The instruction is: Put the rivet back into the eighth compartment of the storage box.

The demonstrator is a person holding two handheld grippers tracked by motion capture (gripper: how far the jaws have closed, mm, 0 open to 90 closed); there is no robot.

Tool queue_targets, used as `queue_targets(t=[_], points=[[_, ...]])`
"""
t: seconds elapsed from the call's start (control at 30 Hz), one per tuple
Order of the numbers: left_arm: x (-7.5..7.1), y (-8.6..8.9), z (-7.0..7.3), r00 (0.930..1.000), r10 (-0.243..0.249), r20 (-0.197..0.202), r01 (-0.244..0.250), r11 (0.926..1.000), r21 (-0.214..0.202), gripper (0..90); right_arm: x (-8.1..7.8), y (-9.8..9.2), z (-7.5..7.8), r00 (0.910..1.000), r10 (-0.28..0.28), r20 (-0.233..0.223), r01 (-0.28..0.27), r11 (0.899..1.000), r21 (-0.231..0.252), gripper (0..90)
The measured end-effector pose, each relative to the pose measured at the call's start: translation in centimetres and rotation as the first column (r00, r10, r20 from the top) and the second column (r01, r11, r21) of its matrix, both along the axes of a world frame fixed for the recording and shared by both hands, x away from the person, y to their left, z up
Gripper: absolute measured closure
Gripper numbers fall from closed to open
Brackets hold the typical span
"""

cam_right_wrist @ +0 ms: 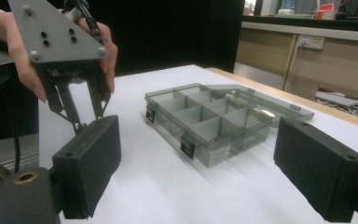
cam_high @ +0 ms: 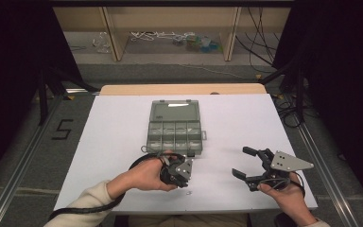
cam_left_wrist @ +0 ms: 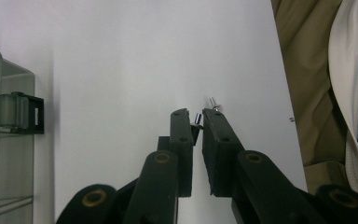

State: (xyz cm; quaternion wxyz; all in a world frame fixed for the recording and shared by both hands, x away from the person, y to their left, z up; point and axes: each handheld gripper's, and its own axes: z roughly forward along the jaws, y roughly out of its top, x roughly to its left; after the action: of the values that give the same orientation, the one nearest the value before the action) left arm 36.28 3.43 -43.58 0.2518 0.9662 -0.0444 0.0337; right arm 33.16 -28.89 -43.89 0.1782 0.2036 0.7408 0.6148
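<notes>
Left gripper view: two small metal pins (cam_left_wrist: pixel 197 119), one clamped by the left gripper (cam_left_wrist: pixel 199 122).

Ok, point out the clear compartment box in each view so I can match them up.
High view: compartment box at table centre, lid open away from the person.
Left gripper view: its corner and black latch at the left edge.
Right gripper view: centre, between the jaws.
Shared landmark: the white table.
</notes>
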Motion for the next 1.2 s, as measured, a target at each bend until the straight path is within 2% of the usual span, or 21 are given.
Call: queue_targets(t=[0.5, 0.6, 0.77, 0.8, 0.87, 1.0, 1.03, 1.1, 1.2], points=[[0.6, 0.3, 0.4, 0.9991, 0.038, 0.016, -0.038, 0.9979, -0.053, 82.1, 0.0, 0.1, -0.1, 0.9999, -0.013, 0.006, 0.013, 1.000, 0.012, 15.8], [0.7, 0.5, 0.6, 0.9985, 0.051, 0.020, -0.049, 0.9965, -0.068, 82.1, 0.0, 0.0, 0.0, 1.0000, 0.001, 0.000, -0.001, 1.000, 0.002, 15.8], [1.1, 0.7, 0.8, 0.9966, 0.079, 0.024, -0.077, 0.9918, -0.103, 82.1, 0.0, 0.1, -0.1, 1.0000, -0.007, 0.004, 0.007, 1.000, 0.008, 15.8], [1.2, 0.7, 0.8, 0.9959, 0.085, 0.030, -0.081, 0.9898, -0.117, 82.1, 0.0, 0.1, -0.1, 1.0000, -0.005, 0.004, 0.005, 1.000, 0.010, 15.8], [1.1, 0.7, 0.8, 0.9930, 0.118, 0.008, -0.116, 0.9814, -0.153, 82.1, 0.0, 0.1, -0.1, 1.0000, -0.006, 0.003, 0.006, 1.000, 0.010, 15.8], [1.5, 0.9, 1.0, 0.9908, 0.134, 0.018, -0.129, 0.9768, -0.171, 82.1, 0.0, 0.1, -0.1, 0.9998, -0.018, 0.007, 0.018, 1.000, 0.012, 15.8], [1.6, 0.9, 1.1, 0.9907, 0.135, 0.020, -0.130, 0.9764, -0.172, 82.1, 0.0, -0.1, 0.0, 1.0000, -0.004, -0.004, 0.004, 1.000, -0.009, 15.8], [1.8, 1.0, 1.1, 0.9906, 0.136, 0.014, -0.132, 0.9741, -0.184, 82.1, 0.0, 0.0, 0.0, 1.0000, -0.004, -0.008, 0.004, 1.000, -0.010, 15.8], [2.0, 1.1, 1.2, 0.9875, 0.157, 0.016, -0.151, 0.9682, -0.200, 82.1, 0.0, 0.0, 0.0, 1.0000, -0.006, -0.004, 0.006, 1.000, -0.010, 15.8]])
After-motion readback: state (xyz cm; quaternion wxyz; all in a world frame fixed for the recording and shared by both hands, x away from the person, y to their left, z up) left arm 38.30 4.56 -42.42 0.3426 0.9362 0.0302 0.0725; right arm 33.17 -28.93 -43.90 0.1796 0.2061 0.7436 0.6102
